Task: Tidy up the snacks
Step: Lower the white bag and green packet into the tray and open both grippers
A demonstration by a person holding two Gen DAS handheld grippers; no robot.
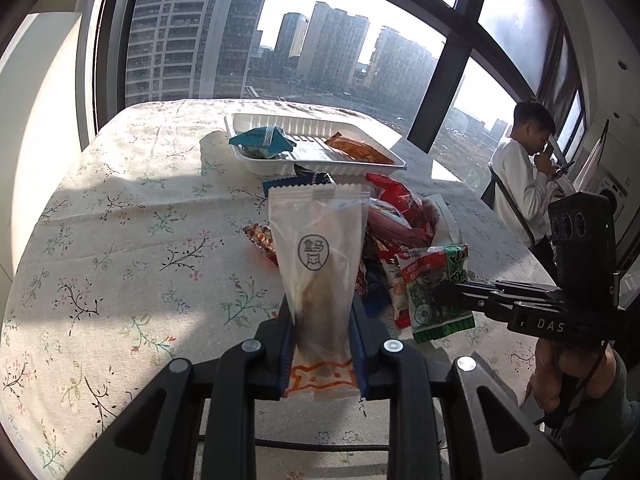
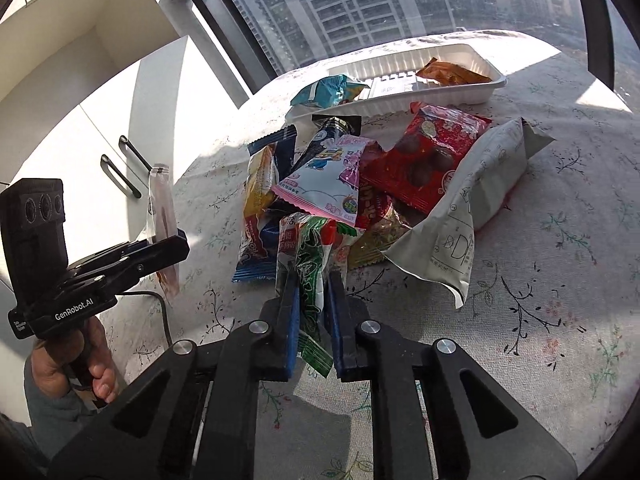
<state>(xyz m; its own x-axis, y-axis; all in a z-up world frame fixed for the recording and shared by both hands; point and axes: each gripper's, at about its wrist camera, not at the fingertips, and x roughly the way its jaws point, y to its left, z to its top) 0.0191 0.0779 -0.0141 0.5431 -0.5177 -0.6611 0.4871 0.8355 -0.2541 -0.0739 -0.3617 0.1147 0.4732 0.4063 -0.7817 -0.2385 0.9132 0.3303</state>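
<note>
— Left gripper (image 1: pixel 323 344) is up off the table, jaws clamped on a clear packet (image 1: pixel 320 264) with a round stamp and orange print at the bottom; it stands upright between the pads.

— And the right one?

— Right gripper (image 2: pixel 314 312) is down at the near edge of the snack pile (image 2: pixel 360 184), jaws pinched tight on a green-and-white packet (image 2: pixel 314 268) whose tail sticks out behind the pads.

— Where's the tray?

— White tray (image 1: pixel 276 162) sits beyond the pile on the flowered tablecloth (image 1: pixel 120 220), near the window. A teal packet (image 1: pixel 262 142) lies at its left end, an orange packet (image 1: pixel 358 150) at its right.

— What's left in the pile?

— A red packet (image 2: pixel 436 156), a grey pouch (image 2: pixel 480 200) leaning on its right side, a pink-and-white one (image 2: pixel 324 178), a dark blue one (image 2: pixel 260 208) at the left. A seated person (image 1: pixel 524 172) is over by the window.
</note>
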